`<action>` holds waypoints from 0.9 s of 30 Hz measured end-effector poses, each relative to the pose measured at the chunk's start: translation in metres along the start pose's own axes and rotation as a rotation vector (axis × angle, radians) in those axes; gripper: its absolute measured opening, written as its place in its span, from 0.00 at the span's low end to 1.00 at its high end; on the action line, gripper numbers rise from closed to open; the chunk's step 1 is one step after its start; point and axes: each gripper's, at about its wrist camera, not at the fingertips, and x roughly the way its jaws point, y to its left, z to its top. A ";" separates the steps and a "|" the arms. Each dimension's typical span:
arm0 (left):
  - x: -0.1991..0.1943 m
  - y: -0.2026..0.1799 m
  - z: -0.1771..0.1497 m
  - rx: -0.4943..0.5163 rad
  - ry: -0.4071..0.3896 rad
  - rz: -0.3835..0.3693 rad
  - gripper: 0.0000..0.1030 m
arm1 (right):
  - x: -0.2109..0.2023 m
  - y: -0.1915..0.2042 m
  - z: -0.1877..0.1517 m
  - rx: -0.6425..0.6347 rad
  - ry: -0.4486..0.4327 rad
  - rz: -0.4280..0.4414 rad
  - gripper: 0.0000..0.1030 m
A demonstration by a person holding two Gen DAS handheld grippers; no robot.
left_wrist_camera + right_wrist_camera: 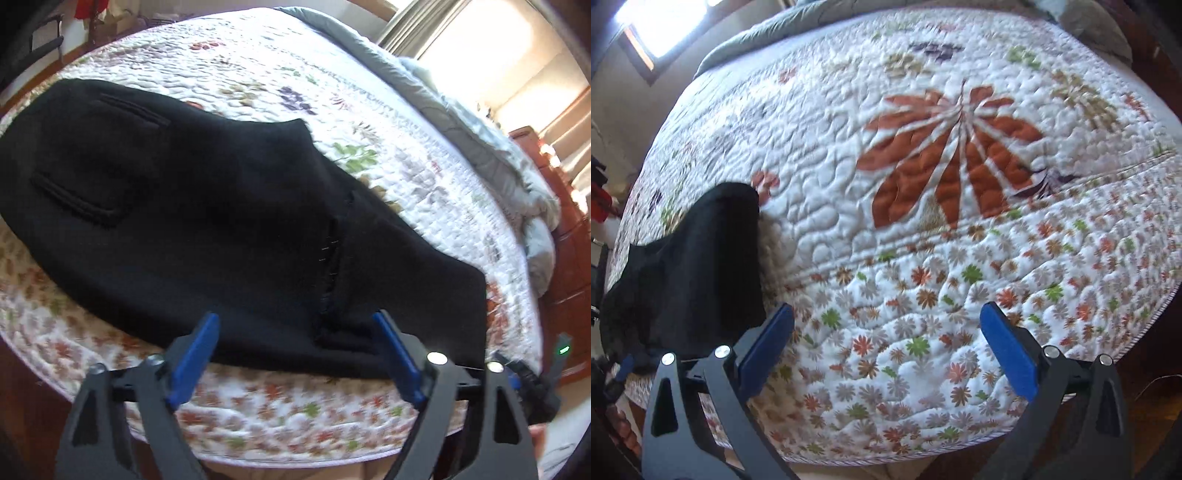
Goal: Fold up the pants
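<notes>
Black pants (207, 206), folded into a flat, elongated shape, lie on the floral quilt (280, 417) of the bed. Their long axis runs roughly along the near edge of the bed: the seat end, with two slit pockets (77, 199), points toward the far left in the left wrist view, and the narrower end reaches toward the near right.

The left tongs (295, 328) hang over the pants' near edge with blue pads (192, 358) spread wide and nothing pinched between them; whether the pads brush the cloth cannot be told. In the right wrist view the pants (690, 269) lie just beside the left pad of the right tongs (890, 325), which are likewise released, over bare quilt (923, 229) near the bed's near edge.

The black cloth swallows most seams and folds, so the number of layers is unclear. The pants are cut off at the left of the right wrist view. A rumpled grey blanket (491, 155) lies along the far side of the bed. Both views are slightly blurred.
</notes>
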 end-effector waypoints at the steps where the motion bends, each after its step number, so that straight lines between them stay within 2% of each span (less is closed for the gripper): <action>1: 0.004 0.001 0.000 0.017 0.012 0.029 0.90 | 0.000 0.000 0.002 0.001 0.006 -0.010 0.97; 3: 0.011 0.004 -0.003 0.047 0.032 0.069 0.91 | 0.012 0.001 0.002 0.000 0.077 0.003 0.97; 4: 0.014 0.003 -0.003 0.061 0.030 0.069 0.96 | 0.020 0.003 0.002 0.010 0.115 0.012 0.97; 6: 0.016 0.001 -0.009 0.105 0.013 0.086 0.96 | 0.038 0.000 -0.004 0.051 0.183 0.033 0.98; 11: 0.029 -0.017 -0.023 0.238 0.007 0.214 0.96 | 0.048 0.010 -0.012 -0.004 0.168 -0.047 0.98; 13: 0.032 -0.021 -0.026 0.268 0.005 0.236 0.97 | 0.050 0.017 -0.014 -0.044 0.158 -0.086 0.98; 17: 0.023 -0.001 -0.021 0.154 -0.037 0.122 0.96 | 0.044 0.016 -0.028 -0.051 0.079 -0.076 0.98; 20: 0.014 0.012 -0.023 0.099 -0.090 0.022 0.96 | 0.043 0.017 -0.033 -0.029 0.097 -0.069 0.98; 22: 0.011 0.017 -0.022 0.085 -0.082 -0.027 0.96 | 0.042 0.015 -0.032 -0.026 0.125 -0.075 0.98; 24: 0.004 0.020 -0.018 0.105 -0.042 -0.055 0.96 | 0.044 0.017 -0.022 -0.034 0.168 -0.100 0.97; 27: -0.018 0.036 -0.012 0.092 -0.059 -0.047 0.96 | 0.032 0.013 -0.011 0.027 0.122 -0.051 0.97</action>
